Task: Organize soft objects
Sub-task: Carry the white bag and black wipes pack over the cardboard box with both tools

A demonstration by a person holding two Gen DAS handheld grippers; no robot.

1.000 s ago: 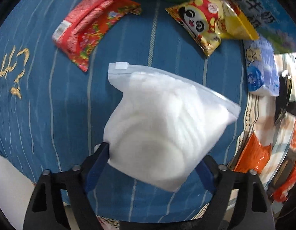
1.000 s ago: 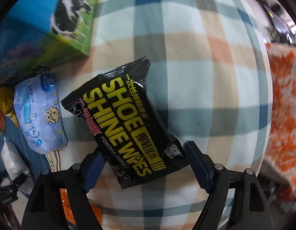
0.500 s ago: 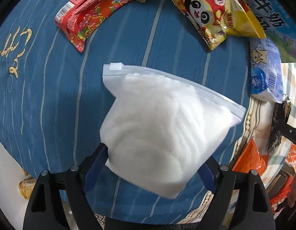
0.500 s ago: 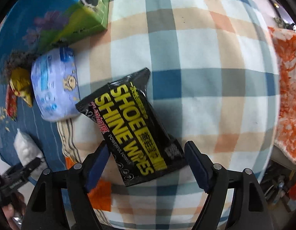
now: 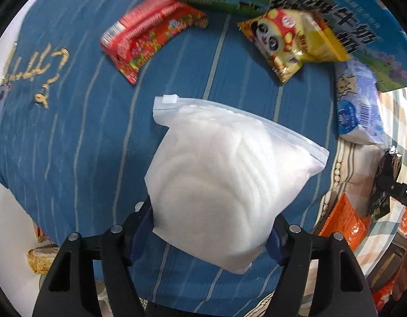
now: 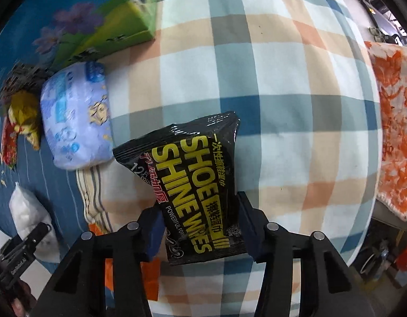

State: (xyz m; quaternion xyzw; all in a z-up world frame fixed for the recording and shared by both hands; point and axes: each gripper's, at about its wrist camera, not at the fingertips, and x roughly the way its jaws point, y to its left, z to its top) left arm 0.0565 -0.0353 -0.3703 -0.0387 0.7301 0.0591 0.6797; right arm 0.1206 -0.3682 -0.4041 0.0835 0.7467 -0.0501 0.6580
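Note:
My left gripper (image 5: 211,229) is shut on a clear zip bag of white cotton pads (image 5: 224,174), held above the blue striped cloth (image 5: 98,132). My right gripper (image 6: 200,229) is shut on a black "Shoe Shine Wipes" pack (image 6: 195,182), held above the checked cloth (image 6: 296,105). The cotton bag also shows at the lower left of the right wrist view (image 6: 26,211), and the black pack at the right edge of the left wrist view (image 5: 385,182).
On the blue cloth lie a red tissue pack (image 5: 148,31) and a yellow panda snack bag (image 5: 290,37). A light blue tissue pack (image 6: 76,116) sits at the seam between cloths. A milk carton box (image 6: 98,18) stands behind. An orange pack (image 5: 346,222) and an orange towel (image 6: 393,121) lie nearby.
My right gripper has closed on the black wipes pack, which now stands more upright. My left gripper, still holding the cotton bag, has drifted slightly over the blue cloth.

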